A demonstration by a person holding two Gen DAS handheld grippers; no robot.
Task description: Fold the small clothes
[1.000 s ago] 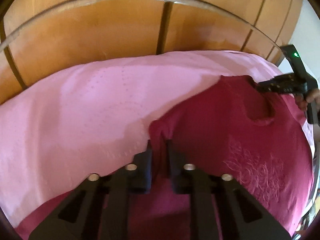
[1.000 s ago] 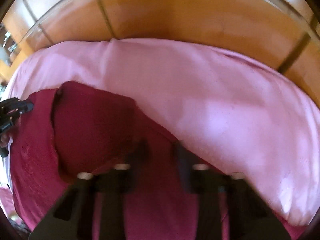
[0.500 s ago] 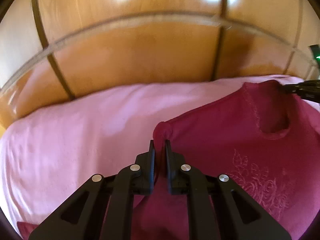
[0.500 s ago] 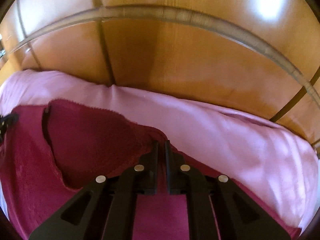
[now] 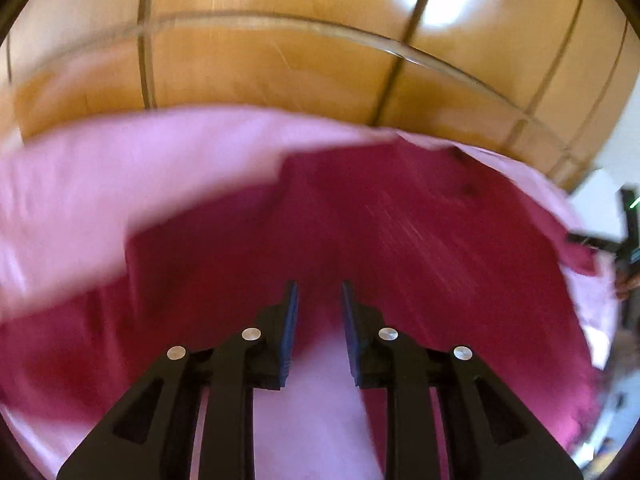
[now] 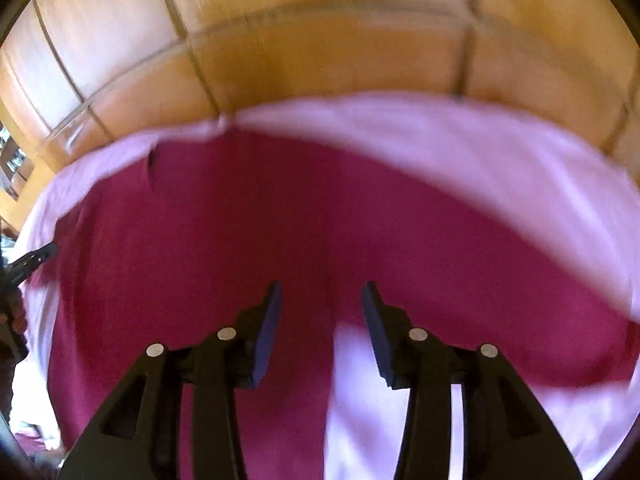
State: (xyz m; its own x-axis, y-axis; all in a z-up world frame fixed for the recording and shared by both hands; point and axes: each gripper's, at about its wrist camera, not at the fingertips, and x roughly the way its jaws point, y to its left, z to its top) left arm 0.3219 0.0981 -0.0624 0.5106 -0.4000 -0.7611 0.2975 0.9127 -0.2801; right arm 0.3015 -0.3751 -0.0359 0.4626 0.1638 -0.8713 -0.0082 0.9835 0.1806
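A dark red garment (image 5: 400, 248) lies spread across a pale pink sheet (image 5: 120, 176) on a bed, in front of a glossy wooden panelled wall (image 5: 280, 64). Both wrist views are blurred, so the fine edges of the cloth are hard to read.

The left gripper (image 5: 318, 296) hangs above the near part of the garment with its jaws opening; the two ribbed pads stand a narrow way apart and nothing is pinched between them (through the gap one sees red cloth farther off and pink sheet nearer the camera).

The right gripper (image 6: 320, 300) is likewise above the garment, its jaws opening and set wider than the left's, with no cloth caught between the pads; below the gap the red fabric gives way to the pink sheet.

In the left wrist view the right gripper's black fingers show at the far right edge, near a corner of the garment. In the right wrist view the left gripper's tip shows at the far left edge beside the cloth's border, with a person's fingers (image 6: 16, 312) just below it. Whether either tip touches the fabric there cannot be told.
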